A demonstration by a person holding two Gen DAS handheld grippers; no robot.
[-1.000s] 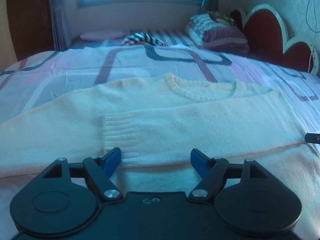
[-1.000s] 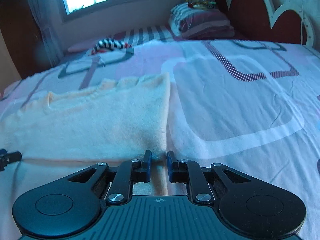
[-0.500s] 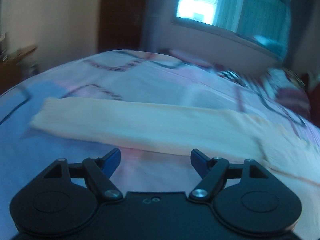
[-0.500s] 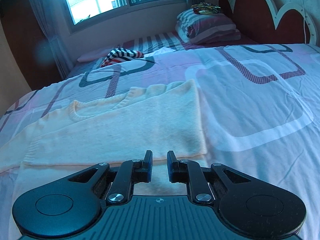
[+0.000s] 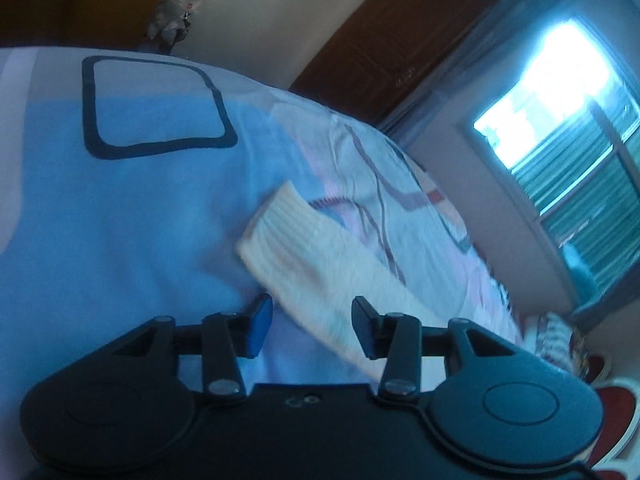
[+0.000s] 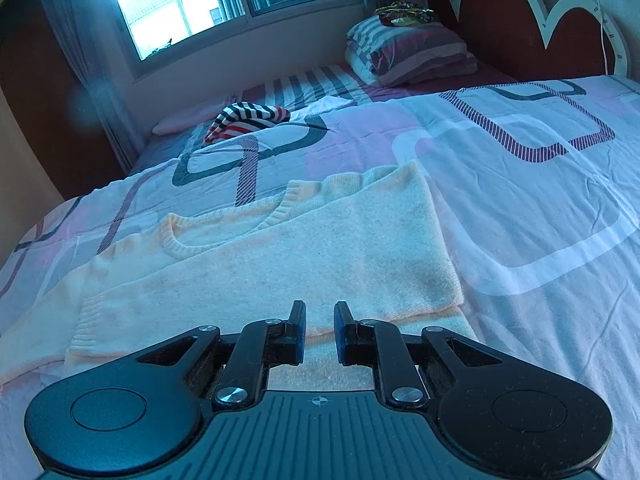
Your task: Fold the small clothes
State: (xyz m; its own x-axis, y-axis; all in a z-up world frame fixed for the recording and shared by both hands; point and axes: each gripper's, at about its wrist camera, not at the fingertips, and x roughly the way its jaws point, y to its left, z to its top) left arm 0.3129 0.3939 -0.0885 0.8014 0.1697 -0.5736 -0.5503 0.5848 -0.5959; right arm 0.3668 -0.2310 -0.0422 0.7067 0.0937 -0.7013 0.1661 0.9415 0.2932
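While the cream knit sweater lies flat on the bedspread, both grippers hover at its edges.
Left gripper, jaws just narrowing yet apart, straddles the ribbed sleeve; right gripper, jaws slightly apart, empty, at the hem.

Cream sweater is showing as fuzzy matt knit, its cuff ribbed. Bedsheet is looking like smooth thin printed cloth, lightly creased. Both grippers, left gripper and right gripper, are reading as matt black plastic with shiny metal rivets and blue pads. Headboard is looking glossy. Wardrobe is showing dark wood.
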